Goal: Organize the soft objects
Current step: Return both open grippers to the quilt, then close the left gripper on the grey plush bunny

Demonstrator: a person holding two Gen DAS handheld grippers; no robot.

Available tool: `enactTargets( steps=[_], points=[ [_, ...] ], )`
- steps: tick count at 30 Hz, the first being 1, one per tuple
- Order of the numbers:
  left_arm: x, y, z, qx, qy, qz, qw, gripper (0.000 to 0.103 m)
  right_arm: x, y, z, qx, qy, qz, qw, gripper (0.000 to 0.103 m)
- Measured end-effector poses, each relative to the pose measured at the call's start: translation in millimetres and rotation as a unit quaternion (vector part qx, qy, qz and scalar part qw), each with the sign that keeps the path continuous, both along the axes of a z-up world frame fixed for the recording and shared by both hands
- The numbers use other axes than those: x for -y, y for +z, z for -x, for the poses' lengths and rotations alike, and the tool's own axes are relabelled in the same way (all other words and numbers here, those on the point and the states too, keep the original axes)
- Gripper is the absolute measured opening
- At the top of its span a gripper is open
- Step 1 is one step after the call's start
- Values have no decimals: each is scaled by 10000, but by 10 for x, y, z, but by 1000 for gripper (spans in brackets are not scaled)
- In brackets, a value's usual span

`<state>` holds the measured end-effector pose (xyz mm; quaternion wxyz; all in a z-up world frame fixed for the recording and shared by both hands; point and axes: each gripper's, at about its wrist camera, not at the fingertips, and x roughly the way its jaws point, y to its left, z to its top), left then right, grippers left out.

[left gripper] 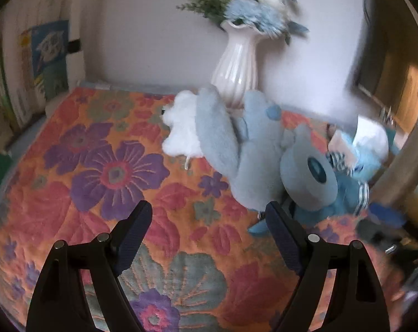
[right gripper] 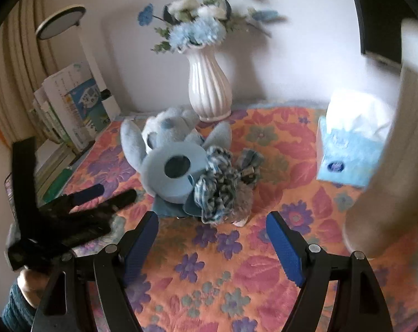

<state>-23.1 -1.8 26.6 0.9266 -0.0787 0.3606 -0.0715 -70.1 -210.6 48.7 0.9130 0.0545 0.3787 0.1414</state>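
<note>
Both grippers hang over a tabletop (right gripper: 264, 271) with a bright flowery cloth on it. Left gripper (left gripper: 206, 221) has its fingers (left gripper: 134, 232) wide apart, and only the cloth shows between them. Right gripper (right gripper: 211, 229) has blue pads on its fingers (right gripper: 285, 246). They are spread wide too, and they hold nothing.

From the right wrist view, the left gripper shows at the left edge, low over the cloth. A hand in a blue knit sleeve (right gripper: 15, 310) is under it.

Just past the right fingers sits a heap of soft things in the middle of the tabletop. At the front is a knitted blue and white piece (right gripper: 217, 191), all bunched up. A bit of grey fuzz (right gripper: 243, 196) sticks out beside it, touching it. Pressed up on its left is a plush toy (right gripper: 170, 155) in pale blue, with long floppy ears and a big round dark eye. The toy lies on its side. From the left wrist view, a white fluffy toy (left gripper: 181, 127) lies against the blue one, on the far side.

Off to the right, well apart from the heap, stands a blue tissue box (right gripper: 347, 149) with white tissue sticking up.

Behind the heap, near the wall, stands a white ribbed vase (right gripper: 209, 88) with blue and white flowers (right gripper: 195, 25). At the far left, books (right gripper: 73, 105) lean in a stack by the wall.
</note>
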Motion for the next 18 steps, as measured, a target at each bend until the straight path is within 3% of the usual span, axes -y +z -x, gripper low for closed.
enactTargets(
  steps=[4, 18],
  points=[
    [-57, -19, -4, -75, -71, 312, 9995, 83, 15, -221, -129, -370, -130, 53, 9992, 79],
    [-25, -29, 9, -87, -233, 363, 9990, 83, -225, -262, -62, -108, 26, 842, 9964, 83]
  ],
)
